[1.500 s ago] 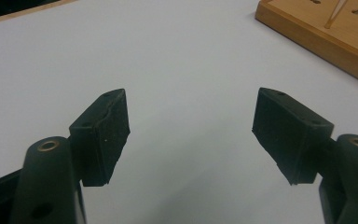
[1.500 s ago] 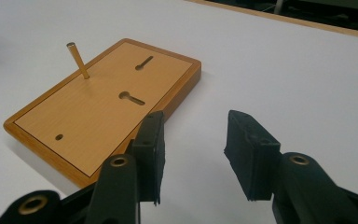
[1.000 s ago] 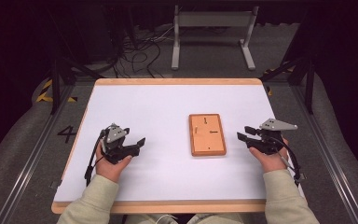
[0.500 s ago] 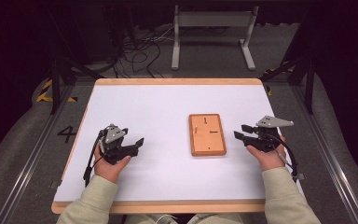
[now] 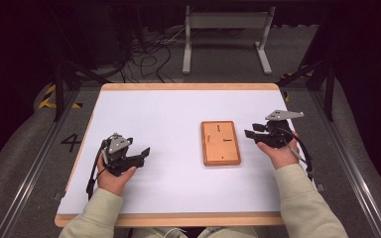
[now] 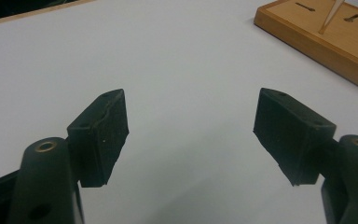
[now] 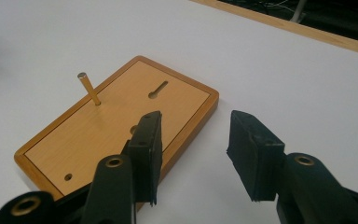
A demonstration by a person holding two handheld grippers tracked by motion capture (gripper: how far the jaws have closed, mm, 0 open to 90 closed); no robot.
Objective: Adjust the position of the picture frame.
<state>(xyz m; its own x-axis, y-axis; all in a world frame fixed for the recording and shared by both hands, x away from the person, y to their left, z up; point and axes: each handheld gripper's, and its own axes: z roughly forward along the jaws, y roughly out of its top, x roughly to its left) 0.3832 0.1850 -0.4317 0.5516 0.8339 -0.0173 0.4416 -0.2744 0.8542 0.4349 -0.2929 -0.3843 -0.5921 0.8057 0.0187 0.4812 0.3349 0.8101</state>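
Observation:
A flat wooden board (image 5: 221, 143) with keyhole slots lies on the white table (image 5: 168, 119), right of centre. In the right gripper view a thin brass peg (image 7: 88, 88) stands upright in the board (image 7: 102, 135). My right gripper (image 5: 252, 134) hovers just right of the board, jaws pointing at it, open with nothing between them (image 7: 193, 154). My left gripper (image 5: 144, 153) rests low at the table's left, open and empty (image 6: 191, 135); a corner of the board (image 6: 326, 37) lies far ahead of it.
A wooden rim (image 5: 188, 86) frames the table. Beyond the far edge are cables (image 5: 149, 54) on the floor and a white metal stand (image 5: 225, 29). Bare white surface stretches between the two grippers and behind the board.
My right gripper has lifted a little and drifted up-frame, away from the table's near edge, beside the board. The left gripper has stayed put.

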